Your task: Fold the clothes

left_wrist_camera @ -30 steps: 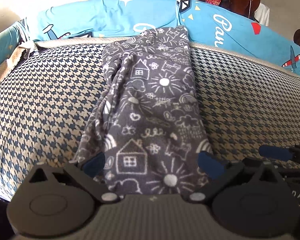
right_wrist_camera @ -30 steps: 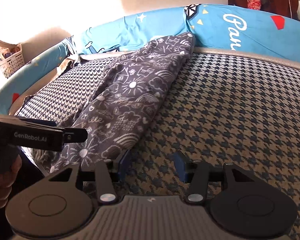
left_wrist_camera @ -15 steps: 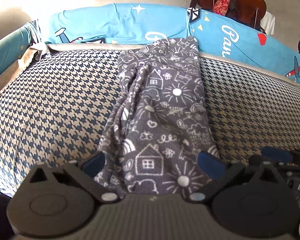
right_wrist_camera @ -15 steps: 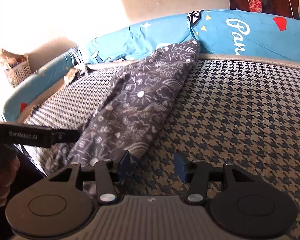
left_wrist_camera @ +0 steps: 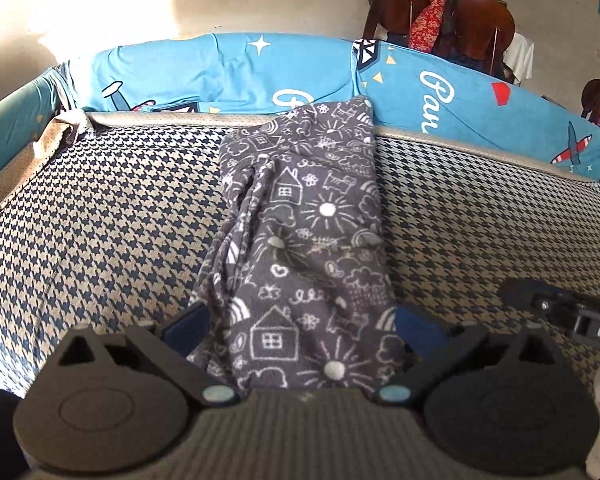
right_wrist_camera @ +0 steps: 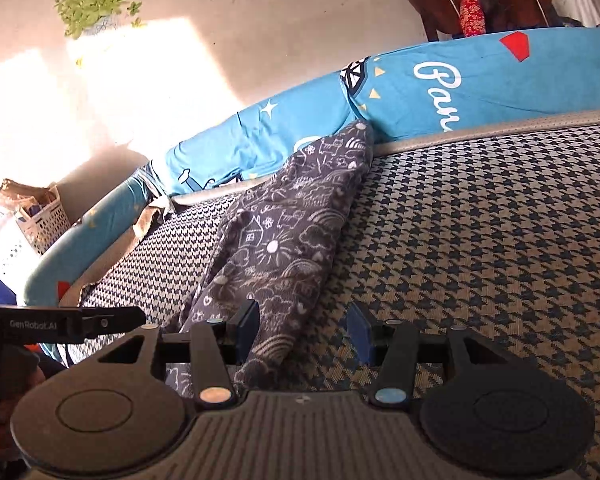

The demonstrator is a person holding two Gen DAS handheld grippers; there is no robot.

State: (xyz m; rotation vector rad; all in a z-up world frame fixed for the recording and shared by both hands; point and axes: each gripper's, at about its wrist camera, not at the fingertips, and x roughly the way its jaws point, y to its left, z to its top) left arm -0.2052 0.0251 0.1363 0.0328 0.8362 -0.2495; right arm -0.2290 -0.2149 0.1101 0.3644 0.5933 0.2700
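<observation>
Both grippers are pulling back toward 6 o'clock, left gripper (left_wrist_camera: 300, 330) and right gripper (right_wrist_camera: 304, 334) gaping empty over the lengthwise-doubled grey garment (left_wrist_camera: 304, 216); near hem needing pinching at both corners.

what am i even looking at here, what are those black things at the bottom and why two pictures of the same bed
There is no robot here. A person holds a two-finger hand tool in each hand, and each tool carries a wide-angle camera looking forward along its fingers. That gives two pictures of one scene.

The black shapes at the bottom are each tool's own body. The blue tips are its fingers.

One picture comes from the left claw, the other from the right claw. Each view also catches the other tool at its edge.

On the houndstooth mattress lies a grey doodle-print garment, stretched lengthwise toward the blue bolster. Both claws are open at its near end, with fabric between the tips but nothing gripped.
</observation>
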